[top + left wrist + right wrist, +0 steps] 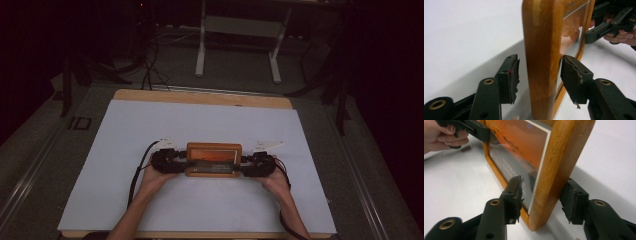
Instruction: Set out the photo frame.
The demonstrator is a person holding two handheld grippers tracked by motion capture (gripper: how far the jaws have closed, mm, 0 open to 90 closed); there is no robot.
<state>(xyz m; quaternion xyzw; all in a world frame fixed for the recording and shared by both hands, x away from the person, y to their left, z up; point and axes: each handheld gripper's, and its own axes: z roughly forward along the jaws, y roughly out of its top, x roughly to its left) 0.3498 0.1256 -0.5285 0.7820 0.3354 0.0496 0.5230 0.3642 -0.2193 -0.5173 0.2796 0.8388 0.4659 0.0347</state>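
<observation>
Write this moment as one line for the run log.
picture frame: upright on white sheet | left gripper: open, astride left edge | right gripper: open, astride right edge

Dim room up top, grey floor [240, 70] with a white-legged table frame [240, 30] at upper centre, black cables [150, 65] trailing upper left, and a white-covered wooden table [200, 210] filling the lower frame.

Honey-brown wooden frame [214, 159]; orange picture [524, 143] inside; black grippers; white table [150, 130].
</observation>
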